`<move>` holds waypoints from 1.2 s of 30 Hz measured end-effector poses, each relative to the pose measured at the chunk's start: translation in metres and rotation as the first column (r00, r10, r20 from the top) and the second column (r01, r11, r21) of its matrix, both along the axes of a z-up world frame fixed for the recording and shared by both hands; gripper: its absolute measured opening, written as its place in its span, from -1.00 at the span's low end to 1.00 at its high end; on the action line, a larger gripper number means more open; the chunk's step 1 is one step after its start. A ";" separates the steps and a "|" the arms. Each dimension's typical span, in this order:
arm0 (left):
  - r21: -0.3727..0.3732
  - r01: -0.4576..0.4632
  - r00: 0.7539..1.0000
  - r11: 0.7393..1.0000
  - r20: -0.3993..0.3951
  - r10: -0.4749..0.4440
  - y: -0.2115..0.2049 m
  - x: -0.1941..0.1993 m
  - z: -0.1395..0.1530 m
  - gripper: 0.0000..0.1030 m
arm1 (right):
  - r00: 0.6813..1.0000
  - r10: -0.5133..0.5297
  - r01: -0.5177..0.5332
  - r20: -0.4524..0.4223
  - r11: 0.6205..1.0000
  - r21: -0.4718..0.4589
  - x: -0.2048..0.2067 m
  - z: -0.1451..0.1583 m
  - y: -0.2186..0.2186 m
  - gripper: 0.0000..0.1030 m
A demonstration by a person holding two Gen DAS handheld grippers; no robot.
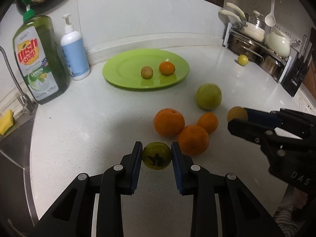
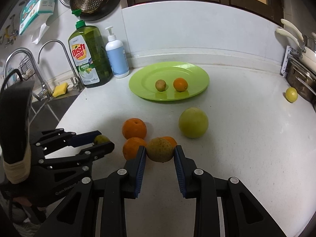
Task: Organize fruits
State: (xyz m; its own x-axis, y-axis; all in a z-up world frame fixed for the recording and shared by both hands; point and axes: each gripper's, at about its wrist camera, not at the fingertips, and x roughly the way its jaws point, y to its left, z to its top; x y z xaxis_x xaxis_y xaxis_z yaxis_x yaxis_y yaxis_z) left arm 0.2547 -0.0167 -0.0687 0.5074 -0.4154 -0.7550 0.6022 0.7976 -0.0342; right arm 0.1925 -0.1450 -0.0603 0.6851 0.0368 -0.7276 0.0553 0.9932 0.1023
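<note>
My left gripper (image 1: 156, 156) is shut on a small green fruit (image 1: 156, 156) with a dark mark, just above the counter; it also shows in the right wrist view (image 2: 101, 138). My right gripper (image 2: 160, 152) is shut on a speckled yellow-brown fruit (image 2: 160, 152), seen from the left wrist view (image 1: 237, 114). A green plate (image 1: 126, 67) at the back holds a small brownish fruit (image 1: 147, 72) and a small orange (image 1: 167, 68). Three oranges (image 1: 169, 122) and a large green fruit (image 1: 209, 96) lie on the counter. A yellow lemon (image 1: 243, 60) lies far right.
A dish soap bottle (image 1: 39, 59) and a white pump bottle (image 1: 74, 45) stand back left. A sink with a tap (image 2: 53, 59) and a yellow sponge (image 2: 60, 89) is left. A rack of pots (image 1: 262, 45) stands at the right.
</note>
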 end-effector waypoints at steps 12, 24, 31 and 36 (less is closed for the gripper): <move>-0.061 -0.062 0.993 0.996 0.097 0.067 -0.006 -0.003 0.047 -0.42 | 0.997 0.054 -0.055 0.048 0.998 0.006 0.002 0.026 -0.014 -0.41; -0.115 -0.113 0.975 0.987 0.177 0.132 -0.023 0.008 0.083 -0.42 | 0.984 0.125 -0.121 0.131 0.992 -0.034 0.026 0.063 -0.034 -0.41; -0.121 -0.125 0.966 0.985 0.211 0.148 -0.038 0.029 0.100 -0.42 | 0.976 0.154 -0.149 0.154 0.988 -0.038 0.052 0.078 -0.048 -0.41; -0.117 -0.129 0.964 0.985 0.218 0.152 -0.050 0.051 0.108 -0.42 | 0.973 0.164 -0.158 0.160 0.986 -0.048 0.078 0.083 -0.059 -0.41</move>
